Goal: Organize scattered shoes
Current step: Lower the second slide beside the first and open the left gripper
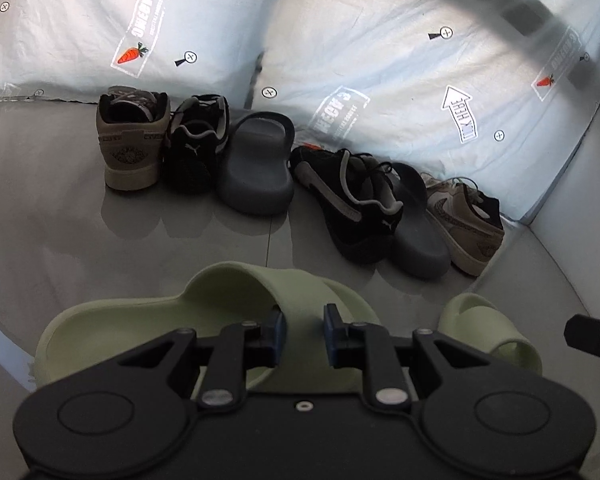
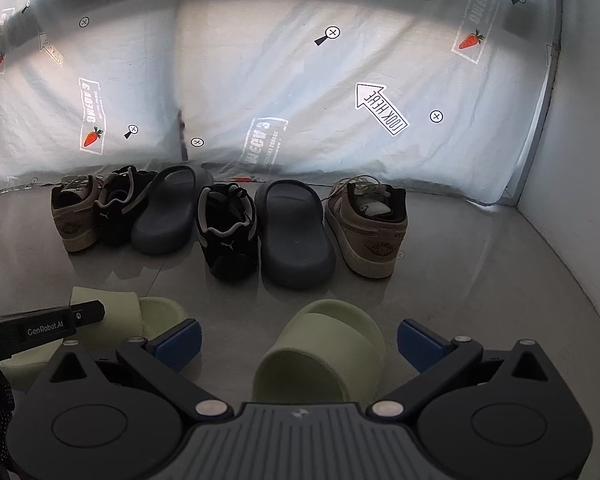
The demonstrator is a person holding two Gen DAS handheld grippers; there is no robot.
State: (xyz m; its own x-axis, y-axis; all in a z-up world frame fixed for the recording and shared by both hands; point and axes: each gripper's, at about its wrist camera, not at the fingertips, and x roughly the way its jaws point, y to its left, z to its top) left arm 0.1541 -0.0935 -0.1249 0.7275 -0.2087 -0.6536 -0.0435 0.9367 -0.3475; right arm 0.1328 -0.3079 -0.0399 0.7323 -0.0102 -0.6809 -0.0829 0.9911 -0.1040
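My left gripper [image 1: 306, 332] is shut on the strap of a pale green slide [image 1: 148, 320] that lies close in front on the grey floor. One pad sits inside the strap opening and the other on its outer side. The matching green slide [image 2: 320, 352] lies toe-away between the wide-open fingers of my right gripper [image 2: 300, 344], and neither blue pad presses on it. In the right wrist view the left-hand slide [image 2: 140, 312] shows at the lower left under a black finger [image 2: 44, 326] of the left gripper.
Against the plastic sheet [image 2: 300, 80] stands a row of shoes: tan sneaker [image 2: 74, 216], black sneaker [image 2: 116, 208], grey slide [image 2: 168, 212], black sneaker [image 2: 228, 236], grey slide [image 2: 296, 236], tan sneaker [image 2: 368, 228]. A white wall [image 2: 580, 200] closes the right side.
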